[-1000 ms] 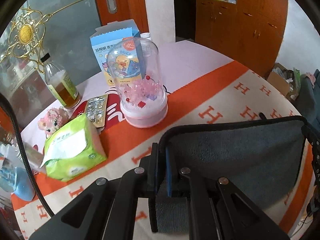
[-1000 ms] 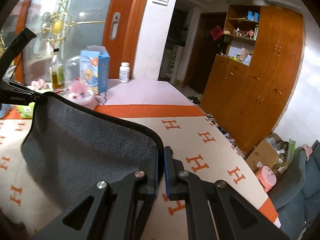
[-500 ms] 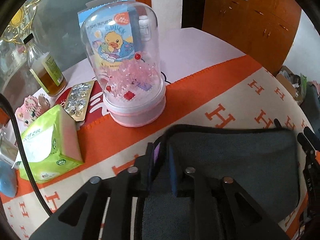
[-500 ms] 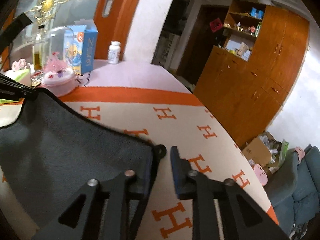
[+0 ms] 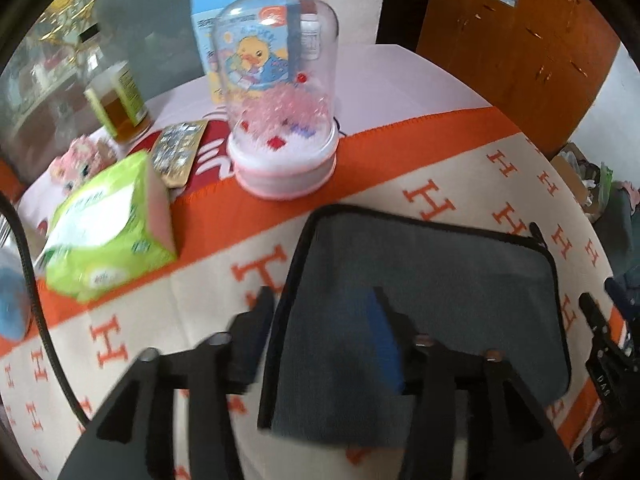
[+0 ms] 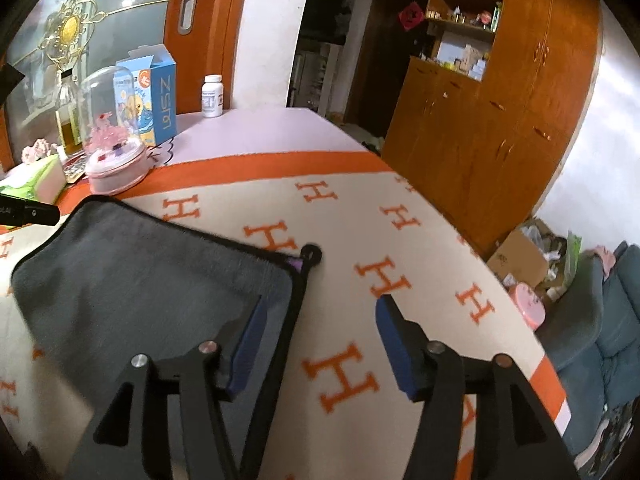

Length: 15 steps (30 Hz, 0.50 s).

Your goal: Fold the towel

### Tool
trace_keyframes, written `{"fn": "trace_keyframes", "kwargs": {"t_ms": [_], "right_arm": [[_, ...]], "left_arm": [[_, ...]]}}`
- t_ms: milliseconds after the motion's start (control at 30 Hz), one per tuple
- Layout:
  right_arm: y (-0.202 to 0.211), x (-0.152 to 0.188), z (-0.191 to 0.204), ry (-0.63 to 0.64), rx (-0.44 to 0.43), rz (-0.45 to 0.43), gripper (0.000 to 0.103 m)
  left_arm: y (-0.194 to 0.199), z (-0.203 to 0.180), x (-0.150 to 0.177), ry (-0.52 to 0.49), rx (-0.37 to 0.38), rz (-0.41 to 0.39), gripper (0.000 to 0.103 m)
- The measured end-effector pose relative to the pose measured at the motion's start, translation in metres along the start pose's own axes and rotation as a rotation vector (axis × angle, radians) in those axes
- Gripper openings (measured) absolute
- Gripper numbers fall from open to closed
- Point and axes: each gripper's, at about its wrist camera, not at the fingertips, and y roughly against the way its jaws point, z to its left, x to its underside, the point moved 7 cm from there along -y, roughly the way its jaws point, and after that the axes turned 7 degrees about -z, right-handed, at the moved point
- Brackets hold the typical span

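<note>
A dark grey towel (image 5: 432, 280) with black trim lies folded flat on the orange-and-cream H-pattern cloth (image 5: 440, 196). My left gripper (image 5: 320, 312) is open, its jaws straddling the towel's left edge. In the right wrist view the towel (image 6: 132, 280) lies at the lower left, its hanging loop (image 6: 311, 254) at the far right corner. My right gripper (image 6: 320, 320) is open and empty, its jaws astride the towel's right edge.
A clear dome with pink flowers (image 5: 280, 120) stands just beyond the towel. A green tissue pack (image 5: 108, 228), a blister pack (image 5: 178, 152), a bottle (image 5: 116, 100) and a blue box (image 5: 244, 12) sit at the back left. Wooden cabinets (image 6: 500, 120) stand on the right.
Both grippers have opened and let go of the towel. The towel's lifted edge has come down and now lies flat on the cloth.
</note>
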Motion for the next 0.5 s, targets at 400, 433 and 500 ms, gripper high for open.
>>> {"fn": "trace_keyframes", "kwargs": {"t_ms": [400,433,500], "right_arm": [[0.064,0.055,0.02,-0.085,-0.079,0.11,0.072],[0.071,0.058,0.024,-0.079,-0.084,0.113,0.078],[0.084,0.062,0.031,-0.069,-0.095,0.115,0.08]], "left_arm": [[0.083,0.014,0.07,0.002,-0.045,0.021,0.074],[0.093,0.017,0.077,-0.003,-0.06,0.015,0.075],[0.112,0.025,0.089,0.002,-0.073,0.002,0.076]]}}
